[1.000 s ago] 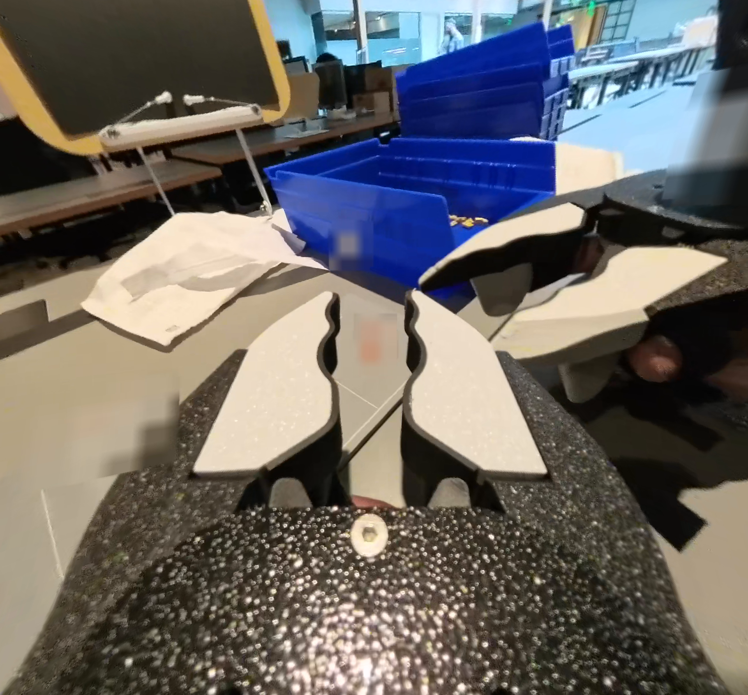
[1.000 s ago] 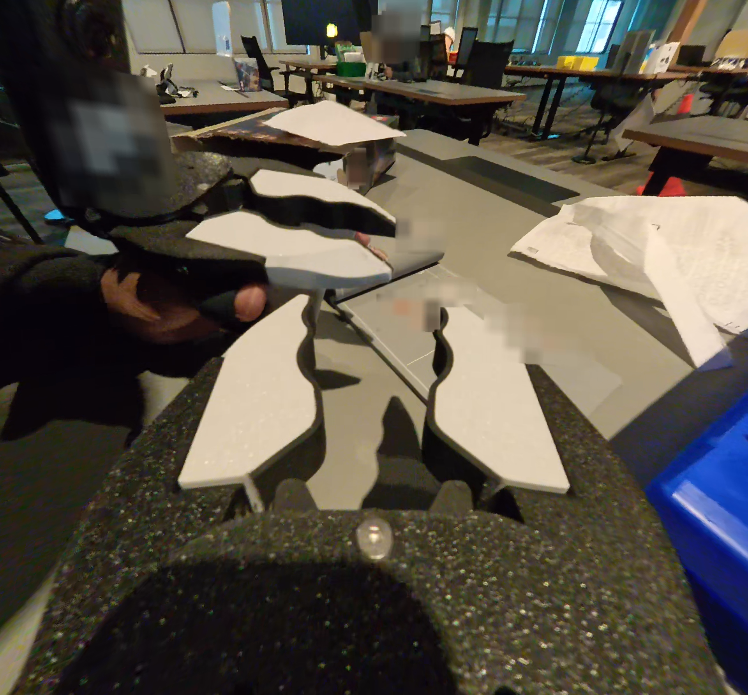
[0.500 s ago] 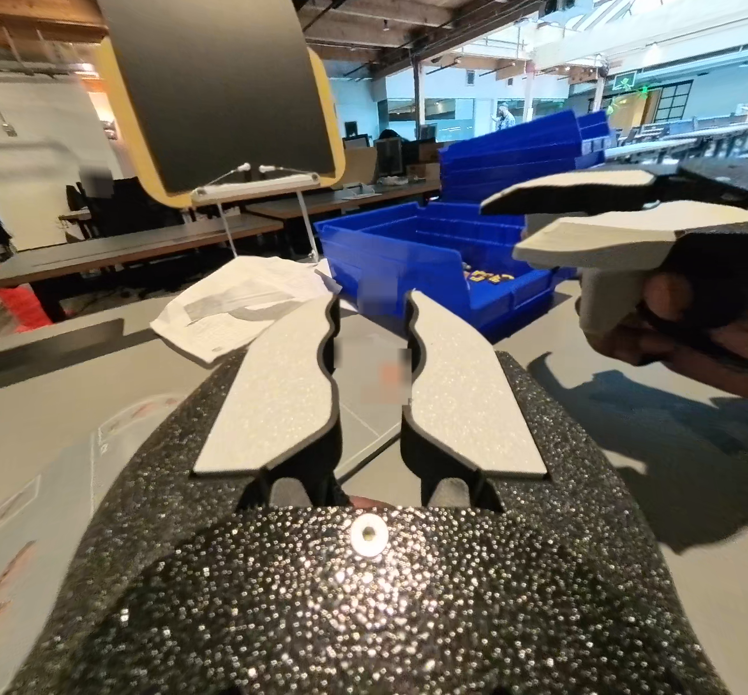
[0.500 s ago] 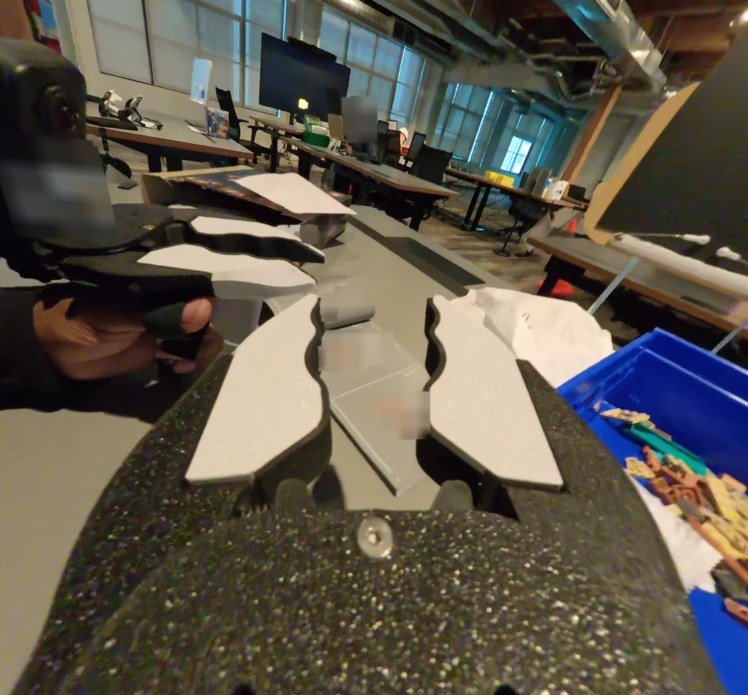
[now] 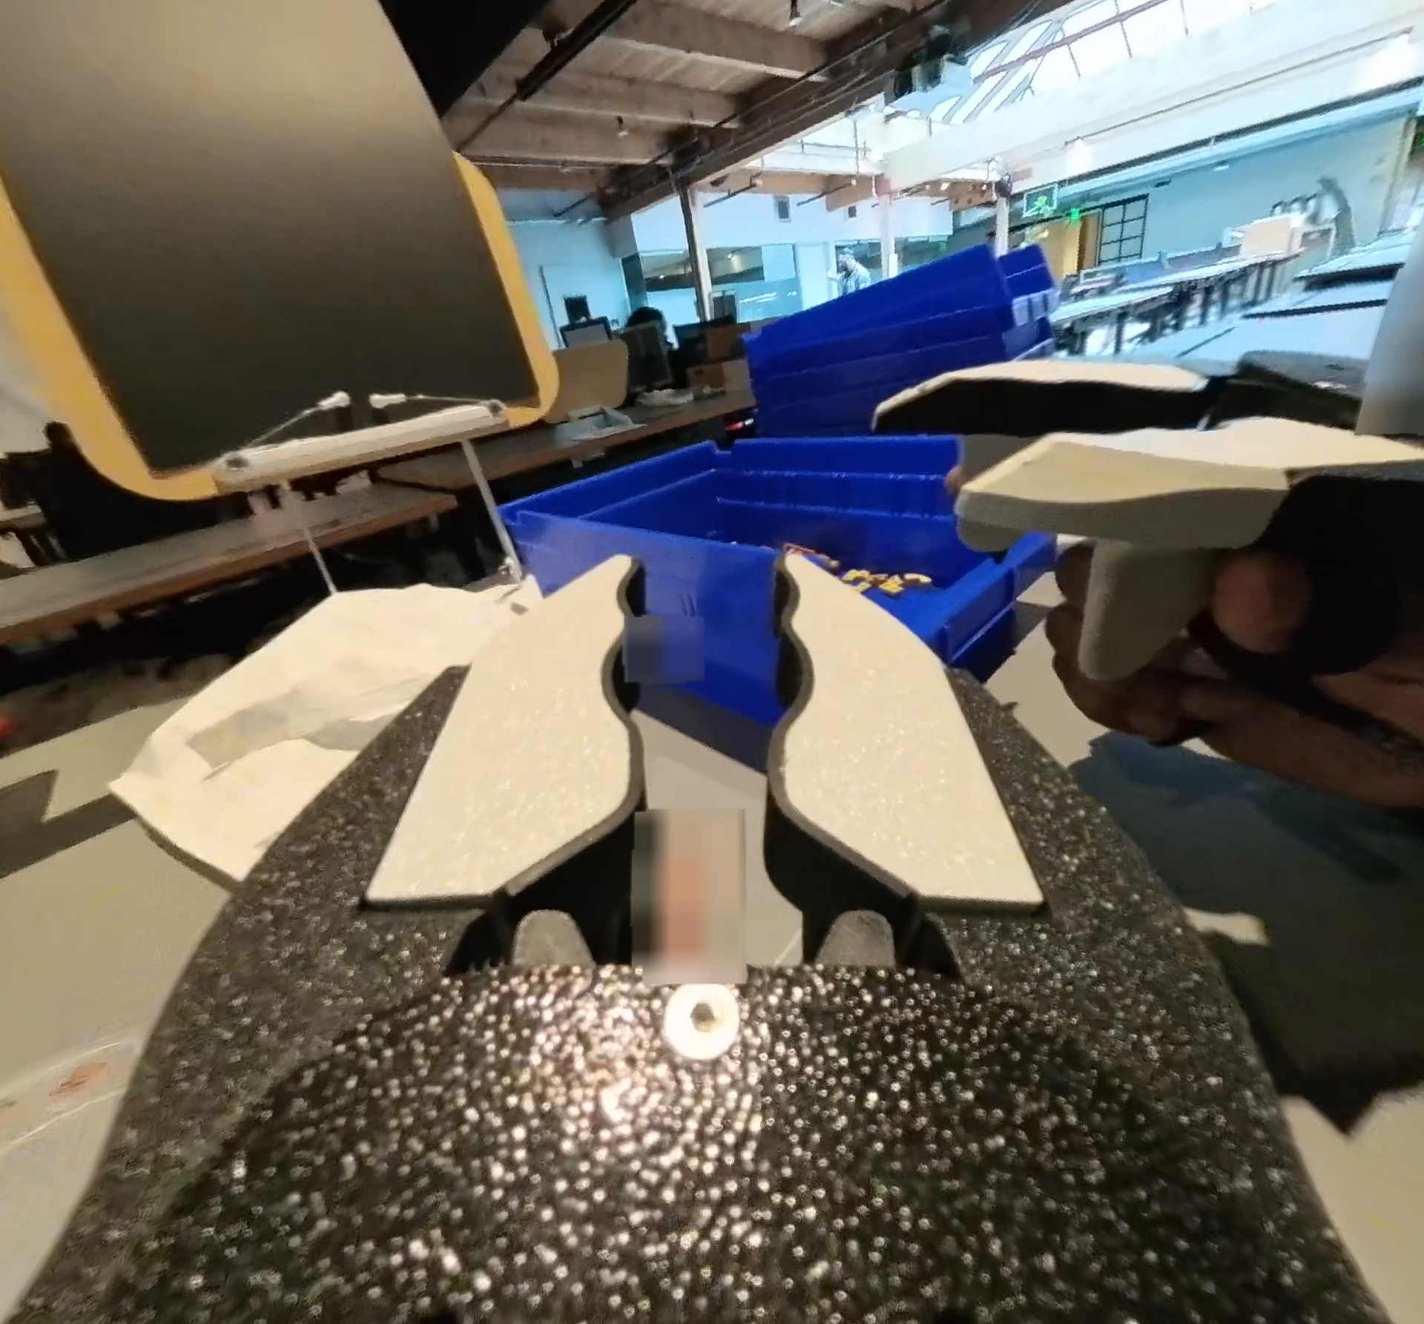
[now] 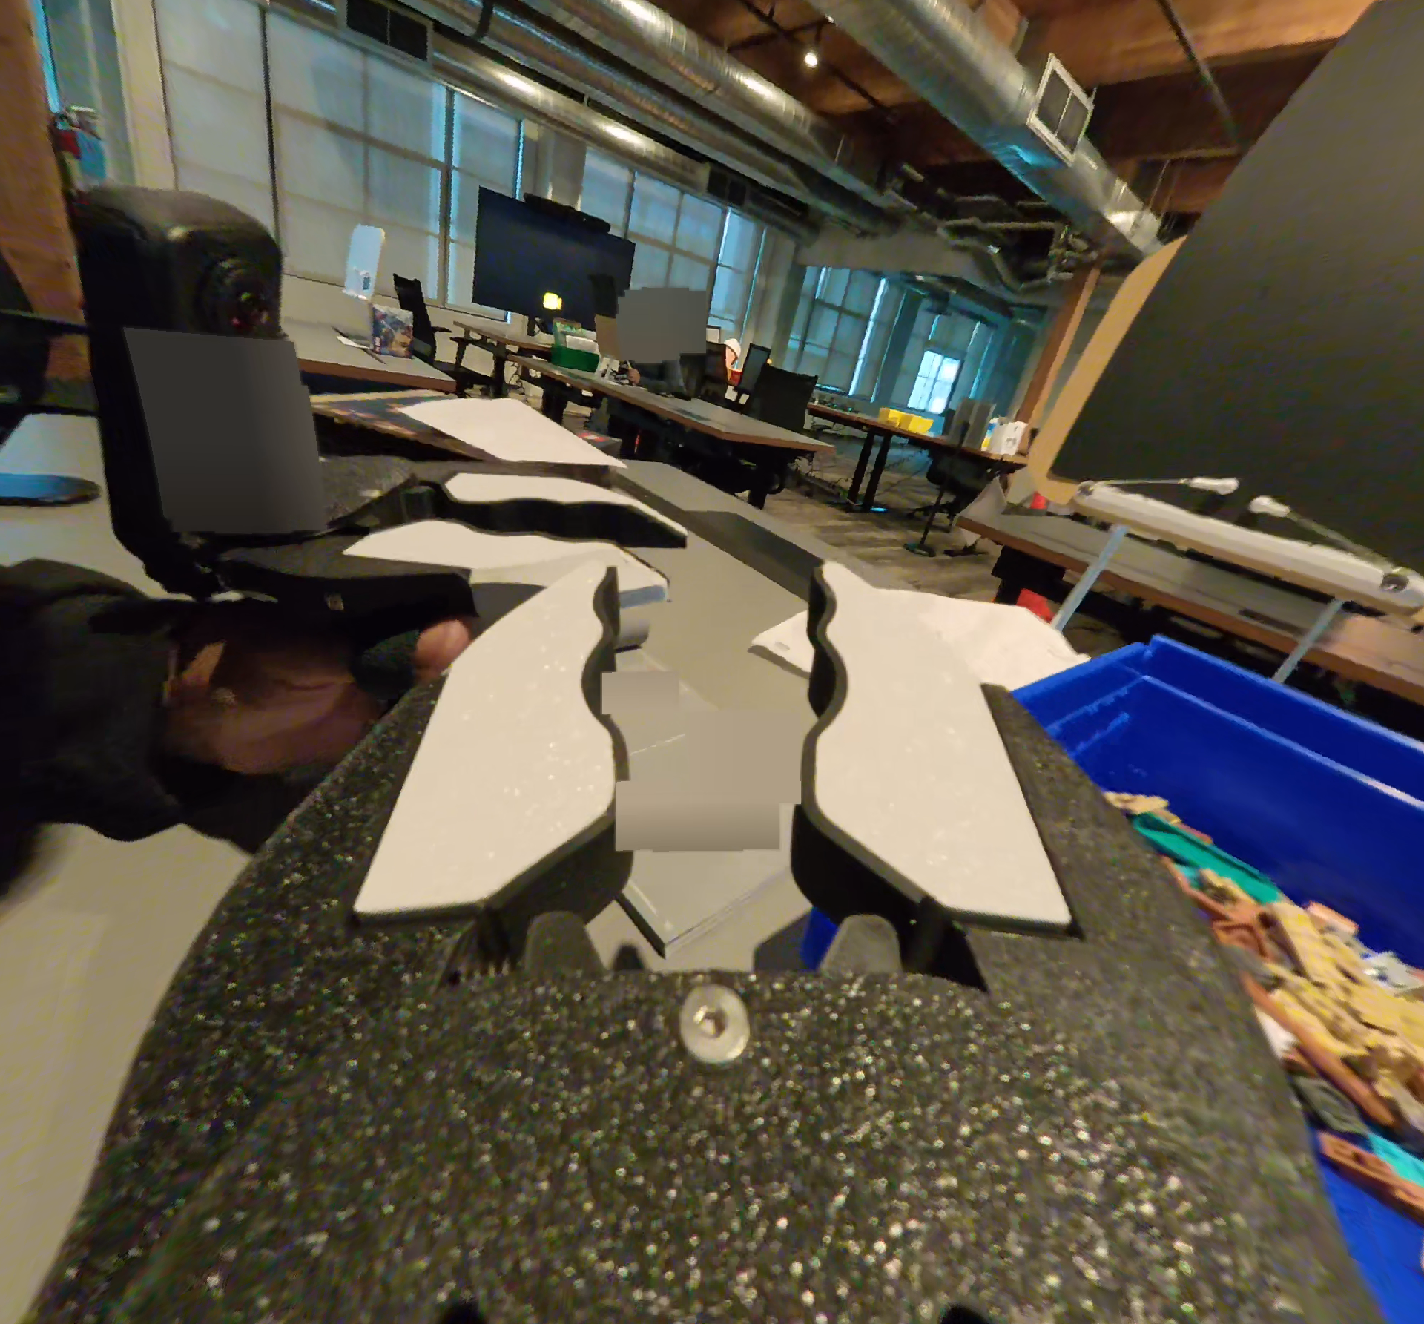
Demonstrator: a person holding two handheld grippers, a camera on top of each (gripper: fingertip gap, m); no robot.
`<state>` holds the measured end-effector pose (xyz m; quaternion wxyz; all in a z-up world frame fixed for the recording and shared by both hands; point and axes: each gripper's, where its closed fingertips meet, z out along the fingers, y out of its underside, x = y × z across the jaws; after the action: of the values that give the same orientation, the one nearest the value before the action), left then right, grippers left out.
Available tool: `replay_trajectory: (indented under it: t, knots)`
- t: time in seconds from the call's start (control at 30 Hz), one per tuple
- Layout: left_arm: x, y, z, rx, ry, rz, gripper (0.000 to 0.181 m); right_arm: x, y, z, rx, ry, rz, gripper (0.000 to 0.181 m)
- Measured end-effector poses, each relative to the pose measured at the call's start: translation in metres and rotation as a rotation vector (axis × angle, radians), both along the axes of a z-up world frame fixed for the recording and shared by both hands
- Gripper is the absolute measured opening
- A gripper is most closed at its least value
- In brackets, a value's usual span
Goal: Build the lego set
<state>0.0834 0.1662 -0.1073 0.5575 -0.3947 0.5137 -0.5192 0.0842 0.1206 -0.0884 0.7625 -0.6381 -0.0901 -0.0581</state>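
You are holding both tongs apart and empty above the table. The loose bricks are lying in the blue bin, just right of your right gripper, so it is nearer; your left gripper is facing the bin's front wall.

No writing can be read in either view. The label on the front wall of the blue plastic bin is masked by a blur, and the green lit ceiling sign far back seems a pictogram only.
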Motion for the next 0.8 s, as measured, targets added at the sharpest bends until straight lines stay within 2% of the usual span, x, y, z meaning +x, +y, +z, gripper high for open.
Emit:
replay_trajectory:
  t: [0.1, 0.37, 0.5, 0.57, 0.67, 0.8]
  knots:
    - [-0.002, -0.004, -0.006, -0.013, -0.005, -0.011, 0.03, -0.004, -0.001, 0.0, -0.017, 0.054, 0.048, 0.047]
    - [0.009, -0.025, -0.014, 0.098, 0.034, -0.019, 0.028, -0.02, -0.015, 0.004, -0.036, 0.078, 0.134, 0.04]
    - [0.012, -0.024, -0.016, 0.103, 0.056, 0.002, 0.027, -0.009, -0.021, -0.005, -0.08, 0.064, 0.115, 0.038]
    - [0.014, -0.029, -0.016, 0.085, 0.087, -0.028, 0.027, -0.001, -0.029, -0.011, -0.104, 0.088, 0.115, 0.036]
    - [0.021, -0.035, -0.001, 0.095, 0.111, -0.073, 0.025, 0.008, -0.038, -0.022, -0.131, 0.139, 0.13, 0.033]
    - [0.051, -0.043, 0.022, 0.193, 0.247, -0.168, 0.026, 0.005, -0.041, -0.024, -0.139, 0.182, 0.178, 0.033]
